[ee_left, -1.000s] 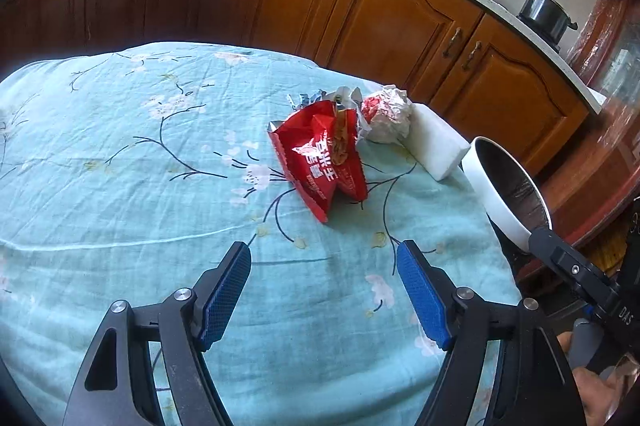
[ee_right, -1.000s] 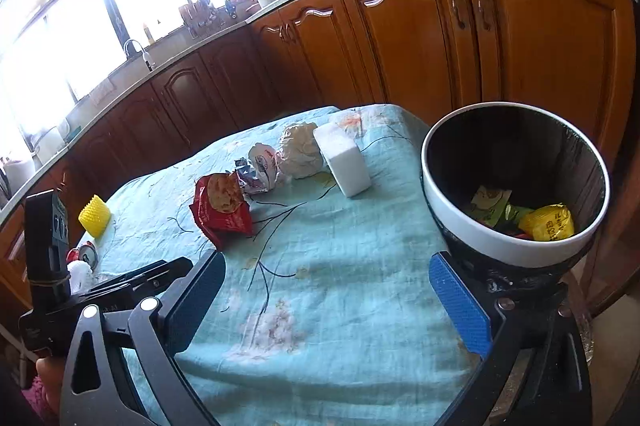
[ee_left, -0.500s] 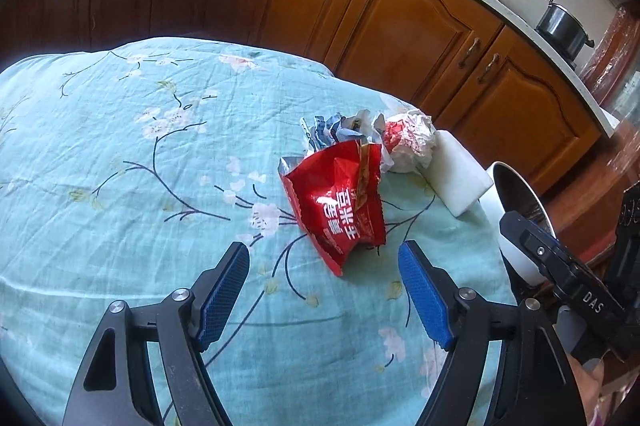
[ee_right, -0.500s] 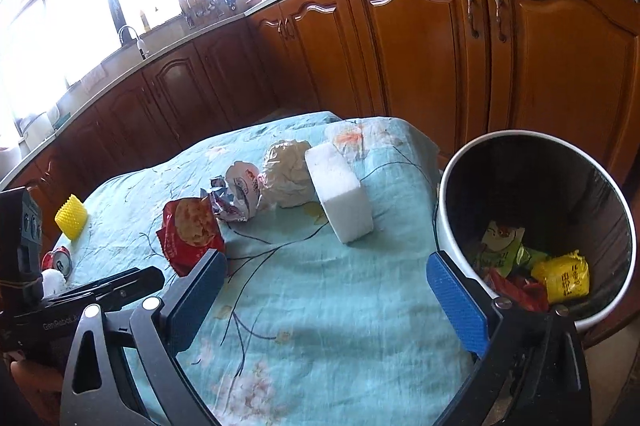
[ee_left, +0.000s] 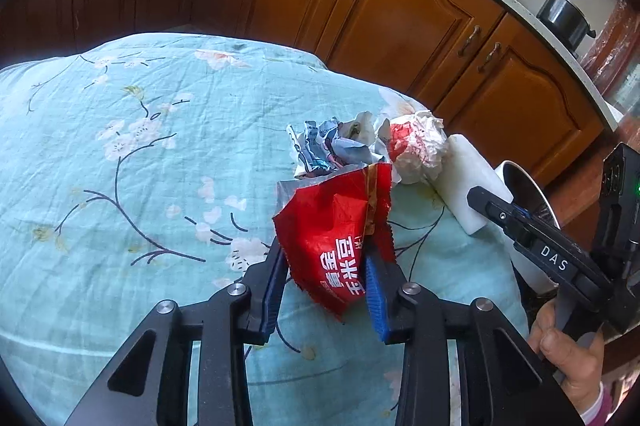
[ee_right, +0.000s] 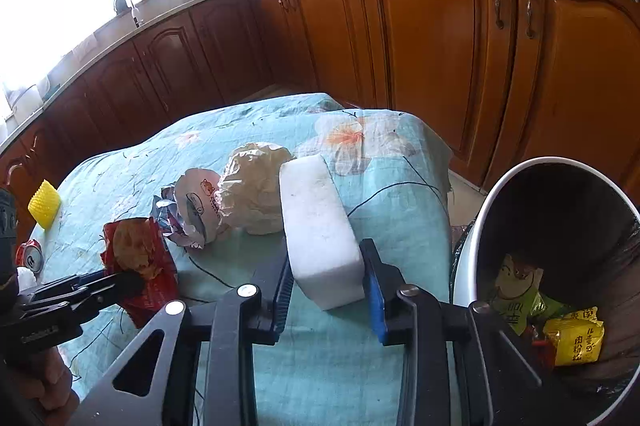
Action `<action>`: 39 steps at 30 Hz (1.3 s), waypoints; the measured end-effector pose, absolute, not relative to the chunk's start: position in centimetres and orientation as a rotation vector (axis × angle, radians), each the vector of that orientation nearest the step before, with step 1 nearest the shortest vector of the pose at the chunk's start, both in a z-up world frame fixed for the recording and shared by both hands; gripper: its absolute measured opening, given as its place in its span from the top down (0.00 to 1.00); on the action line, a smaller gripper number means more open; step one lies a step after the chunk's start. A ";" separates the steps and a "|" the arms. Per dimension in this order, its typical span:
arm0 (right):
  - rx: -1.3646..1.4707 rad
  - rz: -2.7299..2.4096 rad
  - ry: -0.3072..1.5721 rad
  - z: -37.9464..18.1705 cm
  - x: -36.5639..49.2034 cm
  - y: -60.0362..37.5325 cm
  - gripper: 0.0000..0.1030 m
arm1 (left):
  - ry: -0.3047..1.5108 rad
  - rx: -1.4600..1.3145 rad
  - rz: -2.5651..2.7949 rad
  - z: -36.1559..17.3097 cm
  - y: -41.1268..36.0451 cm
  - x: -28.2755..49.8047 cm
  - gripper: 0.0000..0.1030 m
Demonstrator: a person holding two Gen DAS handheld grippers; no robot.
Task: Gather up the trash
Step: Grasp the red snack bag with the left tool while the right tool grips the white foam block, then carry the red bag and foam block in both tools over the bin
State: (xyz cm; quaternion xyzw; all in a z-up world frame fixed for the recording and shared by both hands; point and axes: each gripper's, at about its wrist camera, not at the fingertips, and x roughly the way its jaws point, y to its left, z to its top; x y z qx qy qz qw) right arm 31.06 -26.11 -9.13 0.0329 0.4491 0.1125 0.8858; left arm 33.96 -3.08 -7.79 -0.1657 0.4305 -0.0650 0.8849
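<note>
A red snack bag (ee_left: 332, 238) lies on the teal flowered tablecloth (ee_left: 120, 186). My left gripper (ee_left: 324, 250) is closing on it, both blue pads against the bag's sides. In the right wrist view the same bag (ee_right: 136, 250) shows at the left with the left gripper (ee_right: 120, 282) on it. A white foam block (ee_right: 320, 226) sits near the table's edge. My right gripper (ee_right: 326, 250) is closing around its near end, pads touching both flanks. A white-rimmed trash bin (ee_right: 468, 254) stands off the table at the right, with several wrappers (ee_right: 572, 338) inside.
A crumpled silver-blue wrapper (ee_left: 332, 146) and a balled white and red paper (ee_left: 416, 146) lie just behind the bag. A yellow ridged cup (ee_right: 44, 204) and a red can (ee_right: 30, 256) sit at the table's left edge. Wooden cabinets (ee_right: 432, 26) ring the table.
Both grippers moved forward and down over the table. The left jaws closed from wide onto the red bag. The right jaws closed from wide onto the foam block.
</note>
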 end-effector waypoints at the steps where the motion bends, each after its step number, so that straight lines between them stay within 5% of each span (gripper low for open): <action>1: 0.074 0.236 0.931 -8.9 30.7 -26.2 0.69 | 0.888 -0.336 -0.139 -7.6 -3.2 33.7 0.68; 39: 0.302 0.052 0.825 -4.1 16.7 -36.8 0.69 | 0.859 -0.196 -0.431 -3.7 -14.0 28.2 0.69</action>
